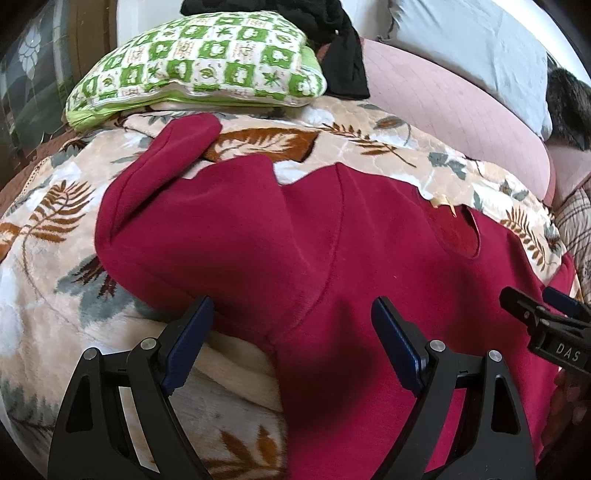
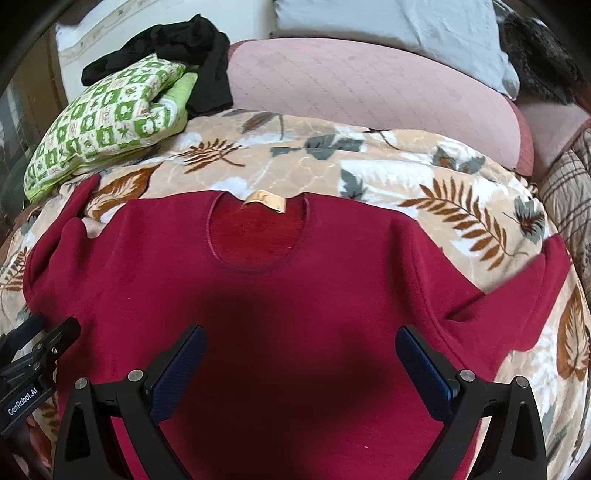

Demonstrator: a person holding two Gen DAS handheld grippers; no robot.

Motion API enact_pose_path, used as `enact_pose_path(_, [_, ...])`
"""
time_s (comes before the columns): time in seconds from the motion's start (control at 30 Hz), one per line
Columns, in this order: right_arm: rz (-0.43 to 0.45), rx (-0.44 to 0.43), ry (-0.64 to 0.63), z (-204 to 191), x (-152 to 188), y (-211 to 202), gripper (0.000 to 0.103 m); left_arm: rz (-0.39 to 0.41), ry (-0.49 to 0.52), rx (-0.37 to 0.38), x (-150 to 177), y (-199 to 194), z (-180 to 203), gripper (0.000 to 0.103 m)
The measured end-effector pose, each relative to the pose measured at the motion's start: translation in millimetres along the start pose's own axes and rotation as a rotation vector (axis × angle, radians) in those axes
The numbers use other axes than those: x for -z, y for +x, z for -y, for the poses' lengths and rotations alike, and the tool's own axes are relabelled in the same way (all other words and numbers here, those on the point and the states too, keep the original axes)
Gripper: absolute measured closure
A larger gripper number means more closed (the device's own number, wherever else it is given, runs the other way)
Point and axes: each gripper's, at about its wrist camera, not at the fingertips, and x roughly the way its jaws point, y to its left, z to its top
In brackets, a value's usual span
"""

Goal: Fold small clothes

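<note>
A dark red long-sleeved sweater (image 2: 295, 266) lies flat on a leaf-patterned blanket (image 2: 369, 166), neck opening with a tan label (image 2: 266, 199) at the far side. Its left sleeve (image 1: 166, 155) bends up and away. It also fills the left wrist view (image 1: 295, 240). My left gripper (image 1: 291, 314) is open and empty, above the sweater's left side near the armpit. My right gripper (image 2: 299, 343) is open and empty, above the sweater's chest. Each gripper shows at the edge of the other's view, the right one (image 1: 546, 325) and the left one (image 2: 40, 350).
A green-and-white patterned pillow (image 2: 107, 114) lies at the far left with a black garment (image 2: 184, 55) over it. A pink cushion (image 2: 369, 81) and a grey pillow (image 2: 388, 22) lie behind. A plaid cover (image 2: 569, 184) is at the right edge.
</note>
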Motion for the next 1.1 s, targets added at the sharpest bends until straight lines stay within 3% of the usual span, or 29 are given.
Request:
enact_pose_path(0.27, [-0.033, -0.045, -0.089, -34.0, -10.4, 12.0, 0.001, -0.013, -0.084, -0.043, -5.2, 4.5, -28.5, 0.016])
enact_pose_path(0.6, [-0.003, -0.101, -0.156, -78.4, -30.6, 6.9, 0.001, -0.044, -0.122, -0.092, -7.0, 11.9, -49.6, 0.016])
enact_pose_path(0.73, [-0.003, -0.212, -0.148, -102.0, -46.6, 1.8, 0.002, -0.052, -0.193, -0.185, -7.9, 11.6, -80.5, 0.016])
enact_pose_path(0.9, [-0.023, -0.427, -0.114, -152.1, -84.2, 5.7, 0.01, -0.057, -0.349, -0.189, -7.5, 7.4, -119.8, 0.016])
enact_pose_path(1.1, [0.015, -0.431, -0.238, -243.6, -131.7, 18.0, 0.011, -0.078, -0.326, -0.214, -7.4, 8.4, -118.9, 0.016])
